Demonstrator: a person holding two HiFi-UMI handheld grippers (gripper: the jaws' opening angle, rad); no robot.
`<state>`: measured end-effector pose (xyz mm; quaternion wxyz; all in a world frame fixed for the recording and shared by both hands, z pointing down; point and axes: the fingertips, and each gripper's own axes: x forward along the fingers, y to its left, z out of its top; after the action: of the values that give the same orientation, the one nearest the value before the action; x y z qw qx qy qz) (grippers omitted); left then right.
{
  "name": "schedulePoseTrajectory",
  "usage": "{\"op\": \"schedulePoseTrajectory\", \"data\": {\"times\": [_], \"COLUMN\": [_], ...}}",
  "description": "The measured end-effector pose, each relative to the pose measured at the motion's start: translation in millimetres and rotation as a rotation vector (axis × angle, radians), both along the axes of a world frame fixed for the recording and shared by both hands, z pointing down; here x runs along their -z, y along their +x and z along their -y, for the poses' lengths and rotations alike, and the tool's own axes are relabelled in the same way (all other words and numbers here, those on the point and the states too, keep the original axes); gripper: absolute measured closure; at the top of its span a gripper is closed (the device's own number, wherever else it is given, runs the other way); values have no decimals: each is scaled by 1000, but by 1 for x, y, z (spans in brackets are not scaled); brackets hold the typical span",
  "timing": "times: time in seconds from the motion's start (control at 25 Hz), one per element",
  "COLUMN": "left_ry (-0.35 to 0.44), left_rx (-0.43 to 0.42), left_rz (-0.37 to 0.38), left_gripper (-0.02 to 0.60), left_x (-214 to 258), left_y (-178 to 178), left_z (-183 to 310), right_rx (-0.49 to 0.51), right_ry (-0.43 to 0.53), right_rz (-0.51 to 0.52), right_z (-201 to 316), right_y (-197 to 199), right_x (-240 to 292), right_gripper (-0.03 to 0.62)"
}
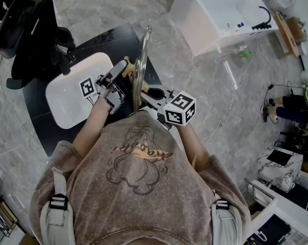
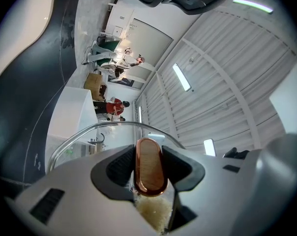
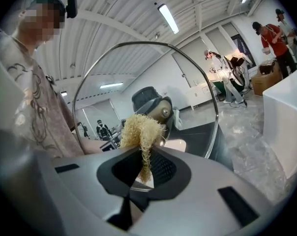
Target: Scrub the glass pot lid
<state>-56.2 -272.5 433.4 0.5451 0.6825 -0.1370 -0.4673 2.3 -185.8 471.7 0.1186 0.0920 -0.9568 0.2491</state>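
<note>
Left gripper (image 1: pixel 122 70) clamped on the copper knob (image 2: pixel 149 166) of the glass pot lid (image 1: pixel 142 60). Lid is upright and edge-on at frame centre. Right gripper (image 3: pixel 144 166) clamped on yellow fibre scrubber (image 3: pixel 137 129), at the lid's opposite face.

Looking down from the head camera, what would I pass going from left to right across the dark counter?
black chair → white basin → left tongs → glass pot lid, held on edge → right tongs, gripping a scrubber
</note>
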Motion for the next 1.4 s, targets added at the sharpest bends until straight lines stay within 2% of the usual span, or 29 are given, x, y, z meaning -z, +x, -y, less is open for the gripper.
{"op": "schedulePoseTrajectory", "data": {"times": [0.24, 0.52, 0.92, 1.4], "left_ry": [-16, -26, -18, -5], "left_rx": [-1, -17, -55, -105], "left_rz": [-2, 2, 8, 6], "left_gripper": [396, 396, 396, 396], "left_x": [-6, -13, -16, -17], "left_y": [-1, 3, 8, 14], "left_z": [-1, -3, -6, -11], "right_rx": [7, -35, -166, -320], "right_ry": [14, 57, 124, 112], "right_rz": [72, 143, 163, 151], "right_z": [-4, 16, 70, 124], "right_y": [-1, -2, -3, 6], "right_x": [30, 62, 82, 74], "right_gripper": [553, 553, 553, 553]}}
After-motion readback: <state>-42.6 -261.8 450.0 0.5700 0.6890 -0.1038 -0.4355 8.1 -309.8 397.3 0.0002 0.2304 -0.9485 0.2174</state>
